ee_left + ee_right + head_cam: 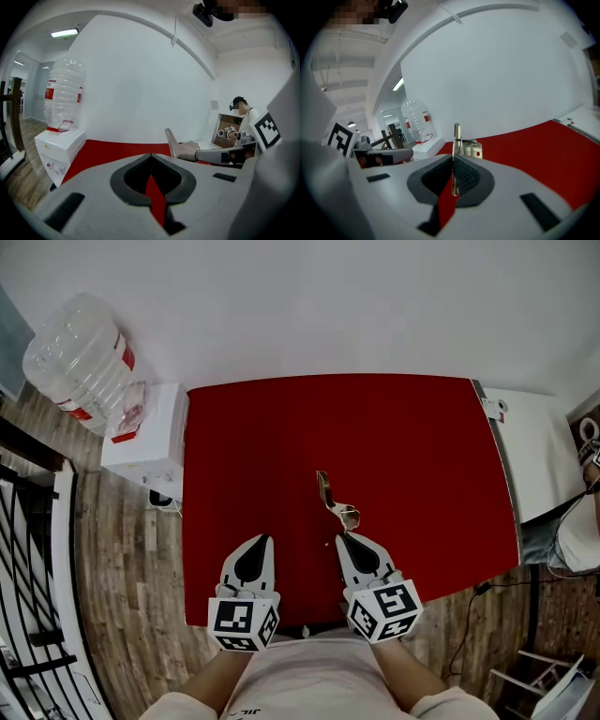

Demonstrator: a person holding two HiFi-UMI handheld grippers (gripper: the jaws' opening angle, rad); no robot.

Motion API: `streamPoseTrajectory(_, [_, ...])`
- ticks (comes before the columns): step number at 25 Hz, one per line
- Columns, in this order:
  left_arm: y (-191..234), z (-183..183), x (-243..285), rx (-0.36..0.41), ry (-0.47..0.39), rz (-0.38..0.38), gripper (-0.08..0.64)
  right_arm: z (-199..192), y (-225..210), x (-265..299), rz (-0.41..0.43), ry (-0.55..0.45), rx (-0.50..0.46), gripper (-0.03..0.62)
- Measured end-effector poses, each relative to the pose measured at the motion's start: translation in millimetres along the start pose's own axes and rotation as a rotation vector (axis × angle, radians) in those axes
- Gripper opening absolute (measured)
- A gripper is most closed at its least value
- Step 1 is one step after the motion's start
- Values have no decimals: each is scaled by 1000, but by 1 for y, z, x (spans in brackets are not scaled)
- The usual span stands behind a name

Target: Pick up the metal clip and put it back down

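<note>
My right gripper (345, 536) pinches the thin handle of the silver metal spring clip (336, 500). The clip juts forward over the red-covered table (422, 456), though I can't quite tell whether it is clear of the cloth. My left gripper (263, 540) is pressed together on nothing, parked just beside. The hold is on a narrow blade, so the clip could swivel or slip out if I tilt. The table's near edge lies close behind both grippers, with open cloth ahead and to either side.

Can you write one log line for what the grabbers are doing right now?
right gripper: shut on metal clip | left gripper: shut, empty | surface: red table
</note>
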State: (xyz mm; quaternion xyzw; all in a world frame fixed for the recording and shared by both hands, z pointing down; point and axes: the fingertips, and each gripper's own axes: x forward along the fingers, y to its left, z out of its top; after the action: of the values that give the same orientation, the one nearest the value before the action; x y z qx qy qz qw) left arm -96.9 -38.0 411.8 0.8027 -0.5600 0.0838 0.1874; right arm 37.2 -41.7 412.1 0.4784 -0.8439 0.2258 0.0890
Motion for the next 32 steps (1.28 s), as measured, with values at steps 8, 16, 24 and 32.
streamPoseTrajectory(8, [19,-30,16,-23,44,19,5,-30,-28,34,-40,31,45,12])
streamPoseTrajectory(16, [34,-53,35,-31,80,14,5,-60,-48,70,-63,76,108,12])
streamPoseTrajectory(24, [44,-85,49,-52,132,14,5,-91,-66,104,-74,119,191,12])
streamPoseTrajectory(32, [46,-99,58,-44,157,5,5,-118,-77,129,-87,158,265,12])
